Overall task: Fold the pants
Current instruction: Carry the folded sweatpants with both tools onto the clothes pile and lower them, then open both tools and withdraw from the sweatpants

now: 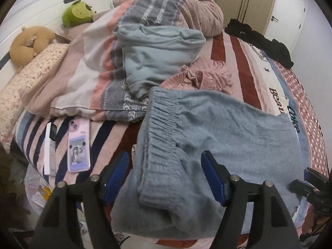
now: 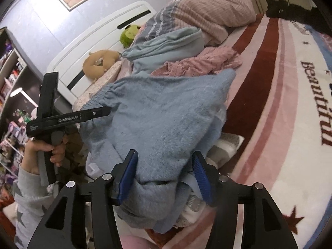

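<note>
Fuzzy blue-grey pants (image 1: pixel 217 137) lie on the striped bed, elastic waistband (image 1: pixel 157 128) toward the left. My left gripper (image 1: pixel 166 155) is open, its blue pads on either side of the waistband end. In the right wrist view the pants (image 2: pixel 161 114) bunch up between the blue pads of my right gripper (image 2: pixel 166 161), which is open around the fabric. The left gripper's black body (image 2: pixel 68 118) shows there too, held in a hand at the pants' left edge.
A pink phone (image 1: pixel 78 145) and a white box (image 1: pixel 49 147) lie left of the pants. A heaped quilt (image 1: pixel 99 66), a pale blue garment (image 1: pixel 157 51) and a pink garment (image 1: pixel 207 74) lie behind. Black clothing (image 1: pixel 259 39) sits at the far right edge. Plush toys (image 1: pixel 29 43) rest by the headboard.
</note>
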The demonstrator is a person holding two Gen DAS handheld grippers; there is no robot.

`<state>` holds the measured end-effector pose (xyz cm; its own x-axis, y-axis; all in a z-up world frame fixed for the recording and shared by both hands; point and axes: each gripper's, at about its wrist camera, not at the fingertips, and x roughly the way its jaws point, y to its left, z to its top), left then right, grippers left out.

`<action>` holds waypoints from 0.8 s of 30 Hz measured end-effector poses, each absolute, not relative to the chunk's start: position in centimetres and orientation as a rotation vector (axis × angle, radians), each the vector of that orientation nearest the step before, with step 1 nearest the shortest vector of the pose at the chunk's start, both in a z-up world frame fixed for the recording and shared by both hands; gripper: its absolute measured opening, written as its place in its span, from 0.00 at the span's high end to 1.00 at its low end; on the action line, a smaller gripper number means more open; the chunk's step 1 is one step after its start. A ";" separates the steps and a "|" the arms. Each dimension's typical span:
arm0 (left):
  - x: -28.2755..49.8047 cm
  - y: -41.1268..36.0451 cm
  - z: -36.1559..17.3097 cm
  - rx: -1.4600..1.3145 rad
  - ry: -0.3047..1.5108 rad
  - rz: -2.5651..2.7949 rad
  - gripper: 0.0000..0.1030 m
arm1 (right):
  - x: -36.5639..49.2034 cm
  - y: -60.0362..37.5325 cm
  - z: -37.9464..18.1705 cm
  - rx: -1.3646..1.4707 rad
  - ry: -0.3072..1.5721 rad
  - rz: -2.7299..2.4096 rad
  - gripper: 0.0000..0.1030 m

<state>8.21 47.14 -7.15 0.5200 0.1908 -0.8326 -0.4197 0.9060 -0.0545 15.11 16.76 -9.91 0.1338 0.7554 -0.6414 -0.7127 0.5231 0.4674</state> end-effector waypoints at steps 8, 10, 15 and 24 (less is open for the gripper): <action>6.5 42.7 -4.3 -0.190 0.871 0.406 0.22 | 13.0 13.5 -8.2 -0.022 0.848 1.045 0.40; 6.0 41.0 -3.6 -0.161 0.844 0.423 0.21 | 12.6 12.1 -7.9 -0.022 0.825 1.043 0.39; 4.3 34.5 -1.3 -0.112 0.715 0.396 0.17 | 11.2 7.1 -6.8 -0.023 0.735 1.006 0.28; 1.6 21.2 0.9 -0.058 0.437 0.255 0.02 | 7.7 -4.8 -4.1 -0.028 0.544 0.865 0.11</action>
<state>1.63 21.19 0.87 0.8748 0.2314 -0.4257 -0.2564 0.9666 -0.0014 7.74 -4.82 -4.06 0.5220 0.7153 -0.4647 -0.7290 0.6569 0.1923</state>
